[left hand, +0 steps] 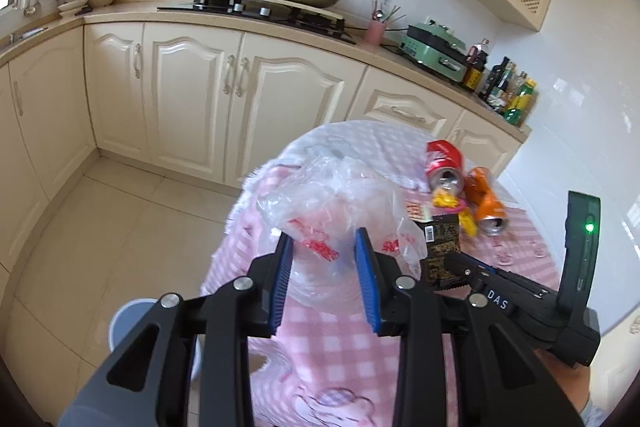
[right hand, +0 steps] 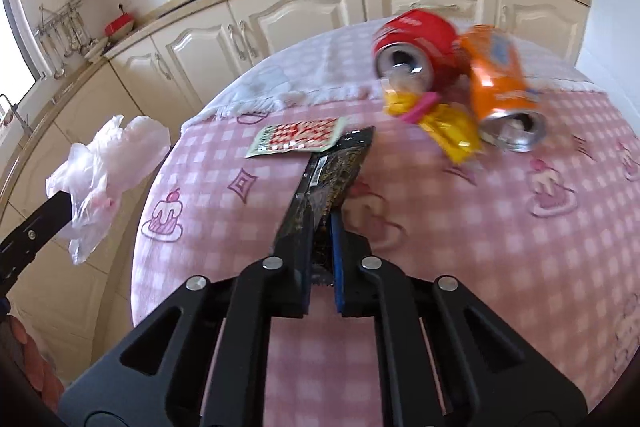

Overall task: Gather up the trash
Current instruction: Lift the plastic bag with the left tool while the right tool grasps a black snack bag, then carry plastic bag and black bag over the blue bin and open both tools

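Right gripper (right hand: pixel 320 223): nearest the lens, its jaws are closed on the lower end of the black wrapper (right hand: pixel 334 167).
Black wrapper: it stands up out of the right jaws and slants toward the far side of the bench (right hand: pixel 248 307); whether its top edge touches the cloth I cannot tell.
Left gripper (left hand: pixel 326 247): jaws partly closed, gripping the clear plastic bag (left hand: pixel 340 195), which bunches between the blue pads (left hand: pixel 285 275).
Plastic bag: held beyond the bench's left edge in the right wrist view, crumpled, its mouth not visibly open.
Flat packet (right hand: pixel 298 137): lies on the pink cloth, just beyond the black wrapper.
Cans: the red can (right hand: pixel 412 47) and orange can (right hand: pixel 504 83) lie tipped at the far side, touching, with a yellow wrapper (right hand: pixel 444 125) against them.
Risk, wrapper: the hold is on one end only, so I judge it could slip free on the way to the bag.
Risk, bag: with the film bunched shut, the wrapper may meet no opening and fall to the floor.
Risk, cans: lying on their sides, they could roll if the cloth is tugged.
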The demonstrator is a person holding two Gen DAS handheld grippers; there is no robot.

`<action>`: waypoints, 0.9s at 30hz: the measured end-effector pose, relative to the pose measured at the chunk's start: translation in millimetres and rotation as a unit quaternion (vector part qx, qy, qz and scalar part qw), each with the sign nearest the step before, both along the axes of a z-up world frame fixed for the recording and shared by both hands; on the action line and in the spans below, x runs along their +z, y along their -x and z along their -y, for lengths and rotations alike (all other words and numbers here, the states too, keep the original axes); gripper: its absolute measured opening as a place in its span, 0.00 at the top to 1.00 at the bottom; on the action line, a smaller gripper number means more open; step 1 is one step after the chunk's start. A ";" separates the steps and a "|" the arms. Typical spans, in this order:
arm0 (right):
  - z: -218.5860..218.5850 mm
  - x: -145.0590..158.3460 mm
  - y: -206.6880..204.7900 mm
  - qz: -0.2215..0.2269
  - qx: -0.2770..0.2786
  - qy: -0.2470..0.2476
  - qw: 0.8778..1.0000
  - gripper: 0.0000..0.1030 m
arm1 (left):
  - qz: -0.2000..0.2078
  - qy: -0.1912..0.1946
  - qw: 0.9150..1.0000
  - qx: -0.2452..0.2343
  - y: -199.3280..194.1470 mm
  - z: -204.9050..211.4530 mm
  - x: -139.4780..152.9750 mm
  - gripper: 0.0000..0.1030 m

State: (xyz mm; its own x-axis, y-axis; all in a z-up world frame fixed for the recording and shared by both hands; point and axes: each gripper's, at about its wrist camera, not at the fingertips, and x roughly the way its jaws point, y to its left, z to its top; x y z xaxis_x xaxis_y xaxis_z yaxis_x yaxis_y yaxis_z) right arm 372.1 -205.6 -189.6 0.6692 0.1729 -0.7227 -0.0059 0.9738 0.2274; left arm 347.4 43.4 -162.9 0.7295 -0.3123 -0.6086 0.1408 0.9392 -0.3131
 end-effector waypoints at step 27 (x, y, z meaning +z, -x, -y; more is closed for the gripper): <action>-244.0 5.5 51.5 0.004 0.268 -0.041 0.963 0.94 | -0.053 -0.005 0.981 0.189 88.3 -184.4 -39.6 0.70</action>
State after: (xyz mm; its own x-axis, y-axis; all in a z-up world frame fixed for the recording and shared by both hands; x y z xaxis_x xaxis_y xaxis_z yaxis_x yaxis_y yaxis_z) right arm 320.5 38.4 -184.1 0.4736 0.5517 -0.6866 -0.5044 0.8089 0.3021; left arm 259.1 227.8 -202.5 0.7248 -0.0255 -0.6884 -0.2500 0.9215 -0.2974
